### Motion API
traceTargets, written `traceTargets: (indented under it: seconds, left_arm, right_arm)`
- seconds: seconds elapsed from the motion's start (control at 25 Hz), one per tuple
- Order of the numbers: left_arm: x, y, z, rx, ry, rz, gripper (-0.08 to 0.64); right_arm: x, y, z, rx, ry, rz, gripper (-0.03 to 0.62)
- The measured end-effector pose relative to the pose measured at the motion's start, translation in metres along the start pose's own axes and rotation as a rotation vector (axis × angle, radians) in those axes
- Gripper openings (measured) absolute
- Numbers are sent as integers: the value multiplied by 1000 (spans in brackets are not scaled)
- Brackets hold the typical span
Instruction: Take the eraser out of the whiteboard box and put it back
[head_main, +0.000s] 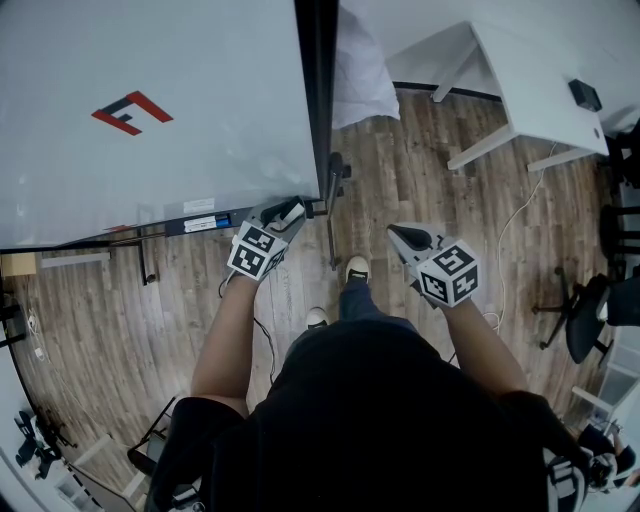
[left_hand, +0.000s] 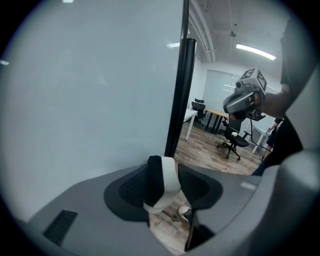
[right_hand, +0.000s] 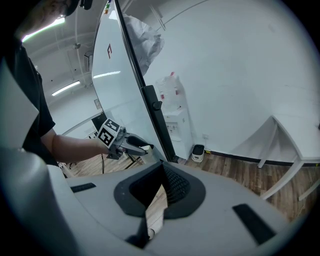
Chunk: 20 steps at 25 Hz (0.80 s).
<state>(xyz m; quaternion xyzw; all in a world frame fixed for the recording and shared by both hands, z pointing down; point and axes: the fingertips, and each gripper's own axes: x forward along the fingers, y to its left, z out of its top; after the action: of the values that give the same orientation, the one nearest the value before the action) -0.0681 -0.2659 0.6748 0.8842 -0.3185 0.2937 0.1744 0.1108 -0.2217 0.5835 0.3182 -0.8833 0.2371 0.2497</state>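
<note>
Left gripper view shows the jaws pinching the eraser (left_hand: 161, 184), a black-and-white block clamped upright between the 2 pads, with the whiteboard (left_hand: 85, 90) filling the space just behind it. In the head view the left gripper (head_main: 286, 214) sits at the board's lower right corner, close to the black frame post (head_main: 318, 100). The dark strip with labels under the board's bottom edge looks like the box (head_main: 200, 222); it lies just to the left of that gripper and apart from it. So the eraser is out of the box and in the air, not resting on anything.

The right gripper (head_main: 401, 236) hangs over the floor (head_main: 400, 150), well apart from the board, its jaws all but together with nothing between them.

I judge the take-out step done and the return in hand. The next move calls for carrying the eraser left and down to the box, lining its long side up with the strip, and only then spreading the jaws. How deep the box is cannot be made out.
</note>
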Motion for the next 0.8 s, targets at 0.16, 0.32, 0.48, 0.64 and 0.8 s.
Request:
traceTargets:
  seconds: [0.16,0.32,0.48,0.64,0.8]
  left_arm:
    - [0,1,2,-14,-6,2,192]
    - [1,1,1,-18,-3,6,189]
    - [0,1,2,-18,-1,9,177]
    - [-1,0,1,-18,10,4,167]
    - [-3,-1,2,-20,7,2,163]
  right_arm:
    - [1,0,-1,0,3,1,-5]
    - [0,0,-2,-1,2,3,-5]
    - [-1,0,-2,1,0,1,-5]
    - [-2,1,-3,-1,2,2,-5]
    - [-3,4,-4,-1,3,5,-5]
